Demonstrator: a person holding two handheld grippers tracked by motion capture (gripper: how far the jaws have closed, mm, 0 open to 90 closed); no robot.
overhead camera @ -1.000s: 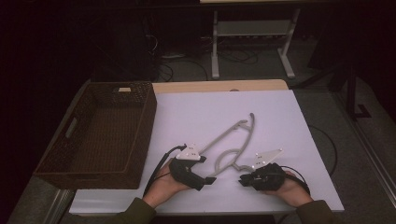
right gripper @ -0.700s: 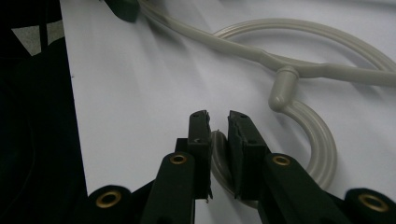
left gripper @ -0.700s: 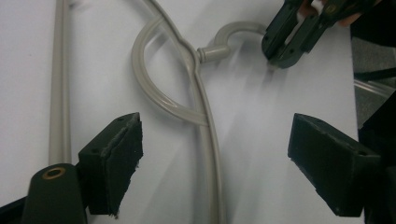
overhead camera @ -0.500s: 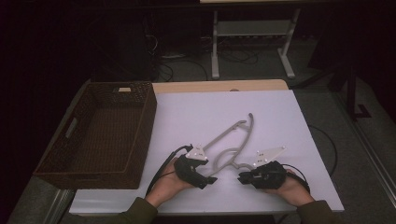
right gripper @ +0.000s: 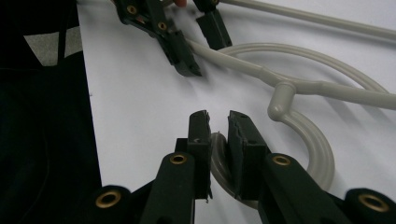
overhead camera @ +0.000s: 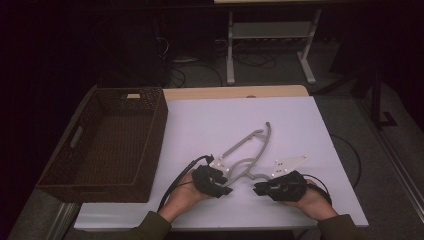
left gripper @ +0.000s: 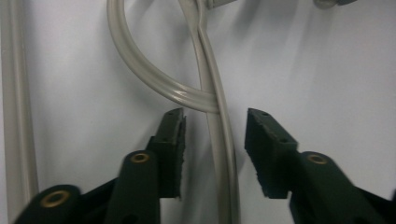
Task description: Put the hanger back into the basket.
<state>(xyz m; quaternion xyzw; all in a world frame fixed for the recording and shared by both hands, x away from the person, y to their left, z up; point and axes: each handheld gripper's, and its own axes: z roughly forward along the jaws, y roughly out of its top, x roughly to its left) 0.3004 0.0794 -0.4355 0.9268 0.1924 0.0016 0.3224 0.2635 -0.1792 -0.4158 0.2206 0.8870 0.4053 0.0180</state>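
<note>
Nearest us, at about 5 o'clock on the white desk (overhead camera: 200,125), our right tool (right gripper: 218,116) has its jaws pressed onto the hook end of the grey plastic hanger (overhead camera: 247,152), pinching the curved tube between them. At about 7 o'clock our left tool (left gripper: 214,123) sits with jaws spread on either side of the hanger's neck, not yet closed on it. The hanger lies flat, stretching from our hands toward the desk's middle. We judge we are mid-grasp: next we close the left tool, then lift with both. Farther off, at 10 o'clock, stands the wicker basket (overhead camera: 60,172), a likely destination.
</note>
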